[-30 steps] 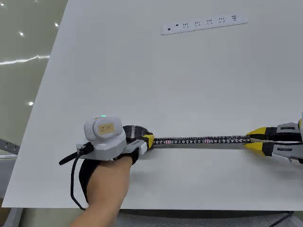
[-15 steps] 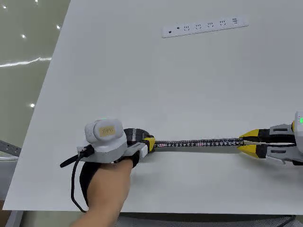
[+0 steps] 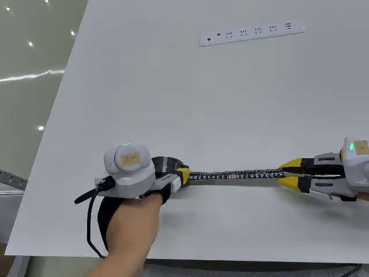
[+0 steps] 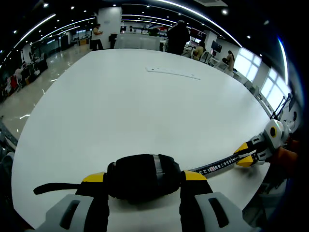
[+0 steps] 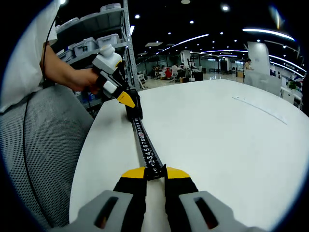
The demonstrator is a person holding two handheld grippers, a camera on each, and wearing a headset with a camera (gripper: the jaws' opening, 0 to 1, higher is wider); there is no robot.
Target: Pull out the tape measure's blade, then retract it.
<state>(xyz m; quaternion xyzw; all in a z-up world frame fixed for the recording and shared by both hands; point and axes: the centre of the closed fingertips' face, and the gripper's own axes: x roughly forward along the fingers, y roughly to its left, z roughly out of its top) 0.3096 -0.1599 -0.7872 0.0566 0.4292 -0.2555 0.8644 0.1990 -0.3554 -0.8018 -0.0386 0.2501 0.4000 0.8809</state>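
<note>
A black tape measure case (image 3: 166,165) lies on the white table (image 3: 190,104), and my left gripper (image 3: 180,173) is shut on it; the case (image 4: 144,176) sits between that gripper's yellow-tipped jaws. The black blade (image 3: 233,173) with white numbers runs rightward out of the case, flat above the table. My right gripper (image 3: 286,175) is shut on the blade's far end; the blade (image 5: 146,147) leads from its jaws (image 5: 154,173) away to the case (image 5: 135,110). In the left gripper view the right gripper (image 4: 243,155) pinches the blade tip (image 4: 219,166).
A white power strip (image 3: 252,32) lies at the table's far side. The table's near edge (image 3: 190,257) runs just below both grippers. A grey mesh chair back (image 5: 43,159) and a person's sleeve (image 5: 26,63) stand left of the table in the right gripper view.
My right gripper has moved left toward the case with the blade end in it, so the exposed blade is shorter. The left gripper and case have stayed in place.
</note>
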